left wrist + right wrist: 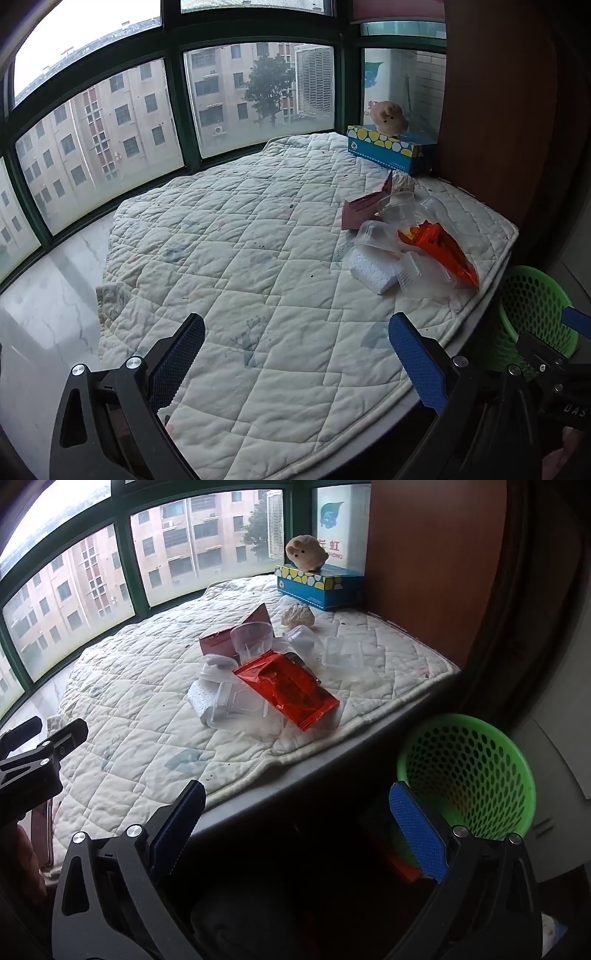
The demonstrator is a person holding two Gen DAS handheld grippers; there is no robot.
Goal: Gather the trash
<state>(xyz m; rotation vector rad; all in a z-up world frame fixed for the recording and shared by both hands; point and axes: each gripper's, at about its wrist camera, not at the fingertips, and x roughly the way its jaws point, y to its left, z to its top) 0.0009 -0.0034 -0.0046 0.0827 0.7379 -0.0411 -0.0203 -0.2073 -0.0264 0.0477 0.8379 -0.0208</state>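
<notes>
A heap of trash lies on the quilted pad (240, 240) (122, 686) near its right edge: a red-orange wrapper (443, 251) (291, 686), a maroon wrapper (360, 214) (221, 642), a white foam piece (371, 273) (201, 699), several clear plastic cups (380, 240) (255, 635) and a crumpled paper ball (402, 182) (297, 616). A green mesh basket (535, 314) (469, 771) stands below the ledge at the right. My left gripper (295, 354) hovers open over the bare quilt, well short of the heap. My right gripper (295, 823) hangs open off the ledge, beside the basket, nothing between its fingers.
A blue tissue box (388, 149) (317, 585) with a plush toy (388, 118) (306, 554) on top stands at the back right by a brown cabinet (498, 110) (436, 565). Green-framed windows (177, 103) close off the far side. Bare stone sill (44, 295) lies left of the quilt.
</notes>
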